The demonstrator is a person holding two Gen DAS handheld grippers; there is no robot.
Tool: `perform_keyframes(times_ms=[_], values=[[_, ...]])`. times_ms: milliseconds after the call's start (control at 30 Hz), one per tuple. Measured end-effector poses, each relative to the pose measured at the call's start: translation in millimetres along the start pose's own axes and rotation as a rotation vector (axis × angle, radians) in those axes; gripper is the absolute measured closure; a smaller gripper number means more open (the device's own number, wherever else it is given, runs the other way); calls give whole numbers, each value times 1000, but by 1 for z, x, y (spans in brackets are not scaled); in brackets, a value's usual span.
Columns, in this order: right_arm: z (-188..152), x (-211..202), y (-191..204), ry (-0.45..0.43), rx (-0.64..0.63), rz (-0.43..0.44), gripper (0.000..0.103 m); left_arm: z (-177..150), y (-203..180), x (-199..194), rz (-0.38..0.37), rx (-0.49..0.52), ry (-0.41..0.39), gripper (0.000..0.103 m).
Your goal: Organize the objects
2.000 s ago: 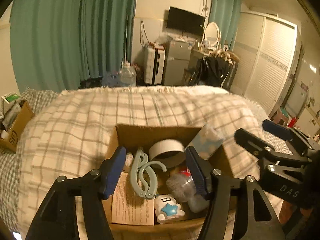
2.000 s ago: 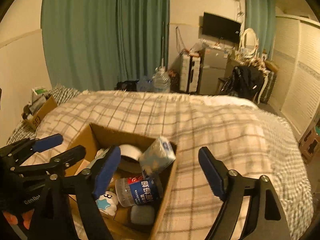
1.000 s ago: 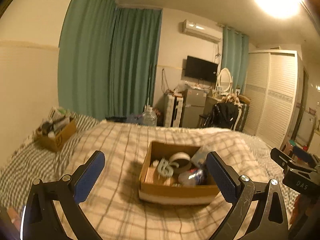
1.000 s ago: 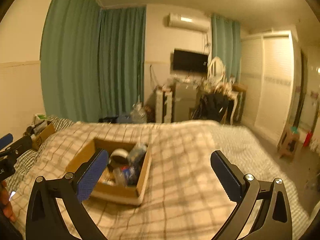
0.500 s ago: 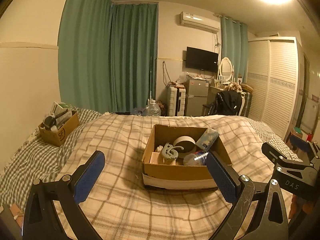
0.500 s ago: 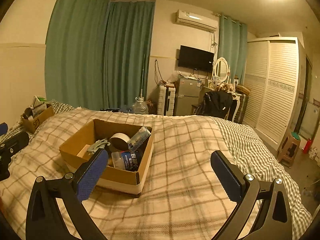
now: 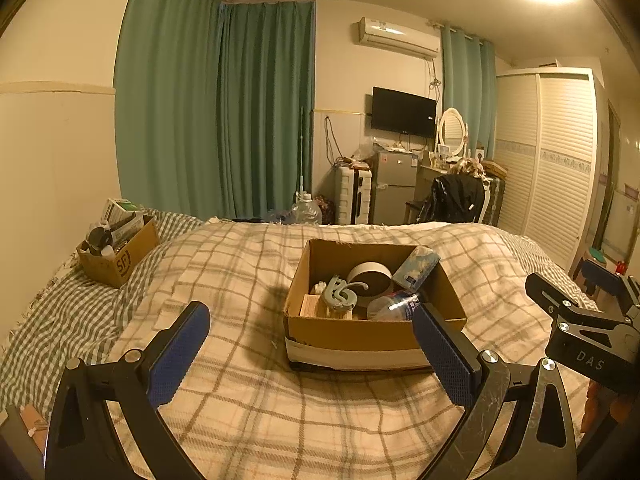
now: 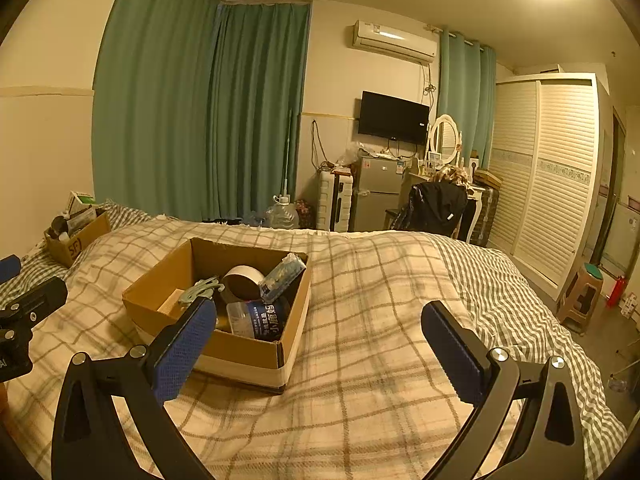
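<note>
On the checked blanket (image 7: 248,392) one open brown cardboard box (image 7: 372,334) is seen holding a tape roll (image 7: 370,278), with the printed jar label (image 8: 266,316) legible only from the right wrist, while the left gripper (image 7: 308,354) and right gripper (image 8: 320,350) are held wide apart, empty.

curtains (image 7: 240,112) green | television (image 7: 403,112) wall-mounted | wardrobe (image 7: 552,160) (louvred doors) | stool (image 8: 582,296) beside

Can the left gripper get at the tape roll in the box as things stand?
Probably yes. The left gripper is open and empty in front of the open-topped box; the tape roll lies exposed on top, though the folding hanger leans against it.
</note>
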State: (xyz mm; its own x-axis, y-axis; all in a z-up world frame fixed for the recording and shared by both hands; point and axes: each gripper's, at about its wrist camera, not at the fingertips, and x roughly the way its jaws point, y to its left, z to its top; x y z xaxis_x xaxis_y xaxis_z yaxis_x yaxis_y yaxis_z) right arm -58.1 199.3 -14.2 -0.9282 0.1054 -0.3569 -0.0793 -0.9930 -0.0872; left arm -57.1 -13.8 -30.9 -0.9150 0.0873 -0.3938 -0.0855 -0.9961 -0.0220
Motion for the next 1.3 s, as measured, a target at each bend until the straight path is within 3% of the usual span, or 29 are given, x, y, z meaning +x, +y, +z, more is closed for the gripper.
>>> perform_keyframes(times_ms=[800,1300], values=[[-1,1,-2,8,2,-5,0,-4,0,3,-9,13,24,0],[-2,2,-1,13,11,-5,0,-6,1,2,32,-2,11,0]])
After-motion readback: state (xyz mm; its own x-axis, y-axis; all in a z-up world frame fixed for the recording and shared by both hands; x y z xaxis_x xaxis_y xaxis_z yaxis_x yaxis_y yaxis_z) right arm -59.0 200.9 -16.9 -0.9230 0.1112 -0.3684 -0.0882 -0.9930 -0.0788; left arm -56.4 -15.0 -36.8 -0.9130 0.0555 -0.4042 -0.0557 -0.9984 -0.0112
